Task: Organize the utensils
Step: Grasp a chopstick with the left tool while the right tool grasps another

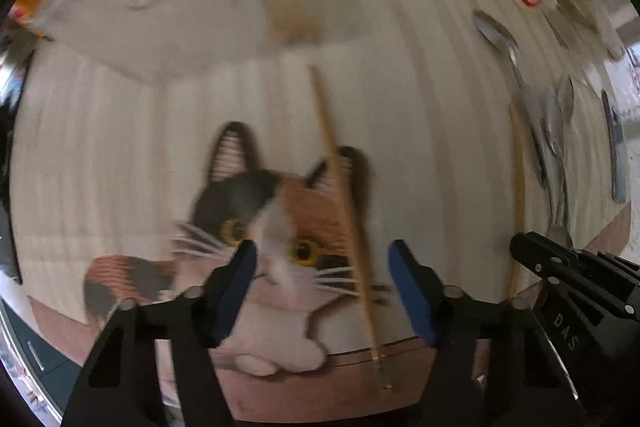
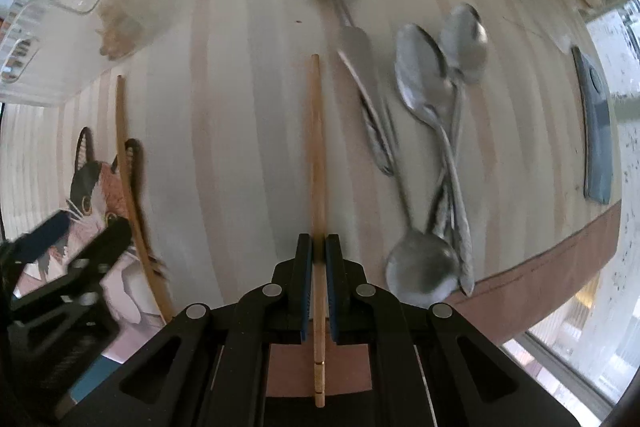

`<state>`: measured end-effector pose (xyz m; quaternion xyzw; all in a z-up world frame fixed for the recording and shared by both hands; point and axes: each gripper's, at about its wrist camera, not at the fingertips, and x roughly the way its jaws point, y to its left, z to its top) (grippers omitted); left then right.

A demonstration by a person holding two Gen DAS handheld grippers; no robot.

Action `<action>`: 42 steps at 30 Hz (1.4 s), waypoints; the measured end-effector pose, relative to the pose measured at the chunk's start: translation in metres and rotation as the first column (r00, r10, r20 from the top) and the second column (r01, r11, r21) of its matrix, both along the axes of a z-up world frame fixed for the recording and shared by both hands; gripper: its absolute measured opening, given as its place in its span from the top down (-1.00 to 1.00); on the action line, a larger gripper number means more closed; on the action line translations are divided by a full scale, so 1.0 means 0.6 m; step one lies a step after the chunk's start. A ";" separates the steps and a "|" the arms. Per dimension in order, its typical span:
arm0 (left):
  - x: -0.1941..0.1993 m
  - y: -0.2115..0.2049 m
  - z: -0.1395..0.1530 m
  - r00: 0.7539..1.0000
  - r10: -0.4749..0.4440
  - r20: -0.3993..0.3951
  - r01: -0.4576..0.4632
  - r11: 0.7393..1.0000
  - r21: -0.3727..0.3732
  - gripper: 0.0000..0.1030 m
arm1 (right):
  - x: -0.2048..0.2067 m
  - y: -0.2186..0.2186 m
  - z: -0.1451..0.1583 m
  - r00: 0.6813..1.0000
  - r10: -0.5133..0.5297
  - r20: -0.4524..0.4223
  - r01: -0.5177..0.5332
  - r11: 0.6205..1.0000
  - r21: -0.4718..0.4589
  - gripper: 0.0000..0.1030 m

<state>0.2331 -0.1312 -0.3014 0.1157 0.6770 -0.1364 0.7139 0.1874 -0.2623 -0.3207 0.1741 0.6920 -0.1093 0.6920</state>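
Left wrist view: left gripper [image 1: 322, 291] spread, pads clear of the chopstick [image 1: 344, 211] lying between them on the cat-print mat [image 1: 120, 147] near its front edge; thin, light, stiff, likely to roll. Right wrist view: right gripper [image 2: 319, 267] pinching a second chopstick [image 2: 316, 155] near its butt end by the mat's front edge, spoons [image 2: 432, 131] just beside; a mid-length grip would probably balance better.

A home dining table: a striped cat-print placemat [image 1: 120, 131], loose spoons [image 2: 432, 87], chopsticks [image 2: 316, 147] and a window [image 2: 624, 75].
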 end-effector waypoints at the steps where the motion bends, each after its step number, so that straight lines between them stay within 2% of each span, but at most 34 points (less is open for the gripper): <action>1: -0.001 -0.004 -0.004 1.000 -0.004 -0.007 0.004 1.000 0.002 0.07 | -0.003 -0.003 0.002 1.000 -0.008 0.001 0.008 1.000 0.004 0.86; 2: -0.003 -0.007 -0.004 1.000 -0.010 0.002 0.010 1.000 0.010 0.08 | -0.003 -0.006 0.003 1.000 -0.011 0.001 0.011 1.000 0.006 0.86; 3: -0.002 -0.006 -0.004 1.000 -0.017 0.011 0.017 1.000 0.016 0.20 | -0.003 -0.008 0.005 1.000 -0.013 0.001 0.013 1.000 0.008 0.86; 4: -0.002 -0.006 -0.004 0.998 -0.063 0.008 0.063 0.998 0.015 0.35 | -0.002 -0.011 0.007 1.000 -0.015 0.000 0.015 1.000 0.009 0.86; 5: -0.003 -0.005 -0.002 0.998 -0.059 0.013 0.059 0.998 0.013 0.46 | 0.003 -0.012 0.008 1.000 -0.017 0.000 0.017 1.000 0.013 0.86; 7: 0.000 0.002 -0.001 0.999 -0.051 0.018 0.050 0.999 0.017 0.86 | 0.006 -0.006 0.005 1.000 -0.017 -0.001 0.017 1.000 0.015 0.86; 11: 0.011 0.037 -0.002 0.999 -0.029 0.018 0.028 0.999 0.034 0.91 | -0.001 0.007 -0.004 1.000 0.006 -0.006 -0.006 1.000 -0.005 0.85; 18: 0.014 0.115 -0.001 0.999 0.038 0.018 -0.039 0.996 0.078 0.91 | 0.024 0.060 0.002 0.997 0.079 0.020 -0.079 0.996 0.028 0.86; 21: 0.016 0.136 0.000 0.998 0.059 0.006 -0.059 0.996 0.065 0.91 | 0.036 0.086 0.008 0.991 0.123 0.044 -0.123 0.992 0.015 0.86; 26: 0.021 0.148 0.000 0.999 0.052 -0.003 -0.051 0.996 0.071 0.90 | 0.040 0.097 0.011 0.986 0.169 0.013 -0.169 0.985 0.027 0.84; 30: 0.035 0.137 -0.002 0.998 0.063 -0.013 -0.062 0.996 0.065 0.90 | 0.026 0.097 0.008 0.982 0.183 -0.042 -0.180 0.981 0.078 0.53; 35: 0.057 0.134 0.001 0.998 0.067 -0.019 -0.066 0.996 0.058 0.90 | 0.001 0.092 0.009 0.976 0.217 -0.037 -0.215 0.976 0.046 0.54; 42: 0.058 0.136 -0.003 0.997 0.069 -0.021 -0.067 0.996 0.052 0.90 | -0.007 0.137 0.013 0.970 0.242 -0.027 -0.242 0.970 -0.013 0.52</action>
